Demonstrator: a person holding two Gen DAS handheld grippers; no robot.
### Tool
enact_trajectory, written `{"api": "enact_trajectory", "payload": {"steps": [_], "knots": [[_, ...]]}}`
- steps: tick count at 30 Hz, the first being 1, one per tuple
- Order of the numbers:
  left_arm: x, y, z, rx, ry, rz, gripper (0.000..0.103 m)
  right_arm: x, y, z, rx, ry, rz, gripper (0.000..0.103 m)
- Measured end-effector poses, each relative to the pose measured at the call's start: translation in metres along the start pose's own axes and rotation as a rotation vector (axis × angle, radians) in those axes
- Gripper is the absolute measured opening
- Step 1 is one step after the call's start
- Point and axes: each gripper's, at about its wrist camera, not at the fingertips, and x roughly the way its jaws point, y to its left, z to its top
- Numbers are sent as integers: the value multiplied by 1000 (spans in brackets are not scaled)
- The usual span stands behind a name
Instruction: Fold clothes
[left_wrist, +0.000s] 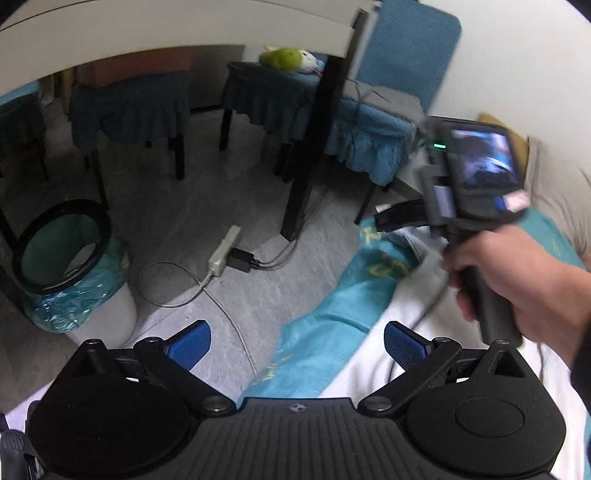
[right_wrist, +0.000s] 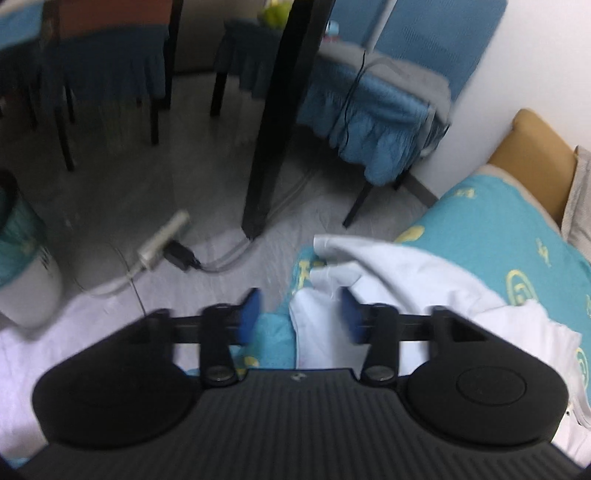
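Note:
A white garment lies crumpled on a teal bed sheet with yellow prints, near the bed's edge. My right gripper is open, its blue pads on either side of a fold of the white cloth, not closed on it. My left gripper is wide open and empty, above the bed edge and the floor. In the left wrist view the white garment lies to the right, and the right gripper's body is held by a hand above it.
A black table leg stands on the grey floor just past the bed. A power strip with cables lies on the floor. A bin with a teal liner stands at left. Chairs with blue covers stand beyond.

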Motion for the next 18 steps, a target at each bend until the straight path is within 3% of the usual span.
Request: {"api": "enact_trajectory", "payload": {"steps": [3,5,12,15,18], "knots": [[9,-9,-2,0,45,-37,101,16,2,-4,-10,30,-29,31],[7,-7,-5,-16,39,-37,101,15,-2,-7,9,18,-49,9],[0,-5,-12,-61,23,-27,101,-47,-34,-10,156,-201,-115,6],[-8,-1,-13,-82,-23,-36,101,-91,-62,-22,284,-311,-182,6],[-15,-2,-14,-70,-57,-31,101,-127,-94,-51,408,-359,-281,6]]}}
